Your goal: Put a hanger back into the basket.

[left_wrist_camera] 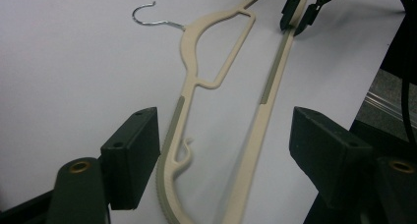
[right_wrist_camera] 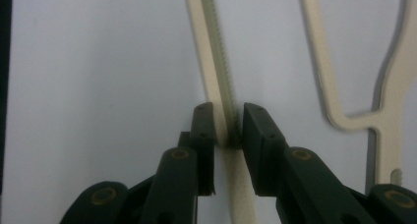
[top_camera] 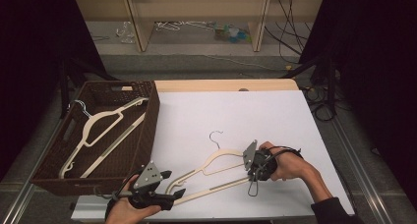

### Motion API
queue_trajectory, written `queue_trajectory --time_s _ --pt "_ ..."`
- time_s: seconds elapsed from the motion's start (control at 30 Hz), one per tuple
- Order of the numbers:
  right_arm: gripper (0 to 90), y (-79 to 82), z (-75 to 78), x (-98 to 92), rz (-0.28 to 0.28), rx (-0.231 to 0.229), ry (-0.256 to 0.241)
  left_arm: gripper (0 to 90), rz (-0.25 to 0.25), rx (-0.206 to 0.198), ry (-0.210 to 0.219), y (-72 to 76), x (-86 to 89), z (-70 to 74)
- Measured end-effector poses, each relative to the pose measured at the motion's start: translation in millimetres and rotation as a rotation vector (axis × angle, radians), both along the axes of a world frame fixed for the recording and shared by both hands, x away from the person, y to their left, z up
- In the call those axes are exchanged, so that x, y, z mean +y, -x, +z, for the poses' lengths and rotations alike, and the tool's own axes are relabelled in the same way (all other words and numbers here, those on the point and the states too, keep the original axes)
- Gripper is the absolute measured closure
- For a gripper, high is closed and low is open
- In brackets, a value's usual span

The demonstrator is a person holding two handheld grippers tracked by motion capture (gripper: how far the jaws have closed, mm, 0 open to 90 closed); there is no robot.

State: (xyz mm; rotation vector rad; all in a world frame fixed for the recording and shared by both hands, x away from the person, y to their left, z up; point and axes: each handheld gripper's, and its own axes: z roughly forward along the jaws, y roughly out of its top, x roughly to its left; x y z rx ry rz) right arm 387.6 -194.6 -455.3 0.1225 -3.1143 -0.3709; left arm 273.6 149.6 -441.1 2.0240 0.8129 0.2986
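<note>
Hanger (top_camera: 216, 167) flat on white table (top_camera: 236, 116), nearest end between left gripper (top_camera: 169, 182), jaws spread wide. Farther along, right gripper (top_camera: 253, 177) pinching bottom bar, ridged strip plain in right gripper view. Beyond, basket (top_camera: 147, 130) with 2 hangers.

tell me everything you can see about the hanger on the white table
The cream hanger looks like plastic, with a thin metal hook and grey ribbed strips on its shoulders and bottom bar. It lies flat on the white table, hook pointing away from the person. The right gripper is shut on its bottom bar near one end; the left gripper stands open around the other end.
</note>
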Motion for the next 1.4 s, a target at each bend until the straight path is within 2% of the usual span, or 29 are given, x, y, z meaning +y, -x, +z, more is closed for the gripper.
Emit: queue_trajectory --time_s 0.03,0.07,0.1,0.17,0.27,0.33,0.37,0.43,0.5,0.53,0.77,0.8,0.83,1.0,1.07,1.1,1.13,1.2,1.27,1.33,1.37,1.4 --pt "77.1 0.4 0.2 0.3 0.01 -0.004 0.004 27.3 -0.008 0.009 -0.01 -0.4 0.7 0.9" --pt "77.0 0.7 0.3 1.1 0.014 -0.011 0.013 27.3 -0.003 0.014 0.001 -0.2 -0.3 0.4" --pt "76.7 2.8 0.3 1.9 -0.008 -0.001 0.021 27.3 -0.007 0.002 0.001 -0.4 -0.3 -0.3" --pt "76.0 2.7 0.1 4.8 0.005 -0.013 0.037 27.3 -0.003 0.008 -0.008 0.1 -1.0 0.0" --pt "75.9 4.6 -0.2 8.7 0.022 -0.028 0.066 27.3 -0.009 -0.004 -0.021 -0.1 -0.7 -0.2" --pt "76.0 6.0 -0.2 9.5 0.009 -0.028 0.077 27.3 -0.01 0.0 -0.012 -0.6 -1.2 -0.9" --pt "76.0 6.2 0.5 10.8 0.013 -0.039 0.099 27.3 -0.011 0.007 -0.019 -0.7 -0.8 -0.5" --pt "76.6 5.0 -0.2 12.3 0.047 -0.045 0.09 27.3 -0.006 0.011 -0.008 -0.3 -1.3 -0.9" --pt "77.4 5.9 -0.3 12.8 0.048 -0.051 0.096 27.4 -0.004 0.012 -0.007 -0.3 -1.1 -0.9" --pt "78.1 9.0 1.1 12.7 0.028 -0.046 0.124 27.4 -0.004 0.011 -0.007 -0.4 -0.9 -0.9" --pt "79.0 10.1 3.9 15.2 0.091 -0.073 0.143 27.4 0.005 0.011 -0.015 -8.9 -2.5 -1.7" --pt "78.9 9.4 4.6 14.5 0.1 -0.068 0.145 27.4 0.001 0.018 -0.023 -12.6 -3.9 -1.9" --pt "79.0 10.4 6.4 13.6 0.095 -0.072 0.15 27.4 0.01 0.015 -0.01 -14.8 -6.3 -3.3" --pt "79.0 14.3 21.2 13.1 0.101 -0.099 0.147 27.8 -0.019 0.057 -0.087 -36.6 -21.0 -13.0" --pt "79.0 17.9 24.3 13.8 0.091 -0.112 0.143 28.2 -0.021 0.064 -0.106 -45.8 -30.6 -15.5" --pt "79.0 18.1 25.8 14.0 0.104 -0.119 0.146 28.2 -0.032 0.068 -0.117 -50.5 -34.5 -15.7" --pt "79.0 18.5 28.0 13.9 0.117 -0.115 0.155 28.2 -0.028 0.071 -0.105 -55.0 -39.1 -16.6" --pt "79.1 21.7 31.3 13.6 0.102 -0.119 0.142 28.2 -0.052 0.085 -0.125 -66.0 -47.7 -17.6" --pt "79.1 23.4 34.0 13.7 0.103 -0.128 0.142 29.3 -0.033 0.083 -0.135 -74.0 -54.8 -19.3" --pt "79.2 23.0 35.9 14.1 0.134 -0.128 0.155 30.0 -0.027 0.105 -0.134 -85.9 -61.5 -22.4" --pt "79.2 25.6 35.3 14.6 0.114 -0.129 0.148 30.5 -0.024 0.113 -0.128 -90.5 -64.1 -24.0" --pt "79.2 26.5 36.6 14.7 0.121 -0.132 0.15 30.9 -0.018 0.118 -0.136 -94.2 -66.8 -25.3"
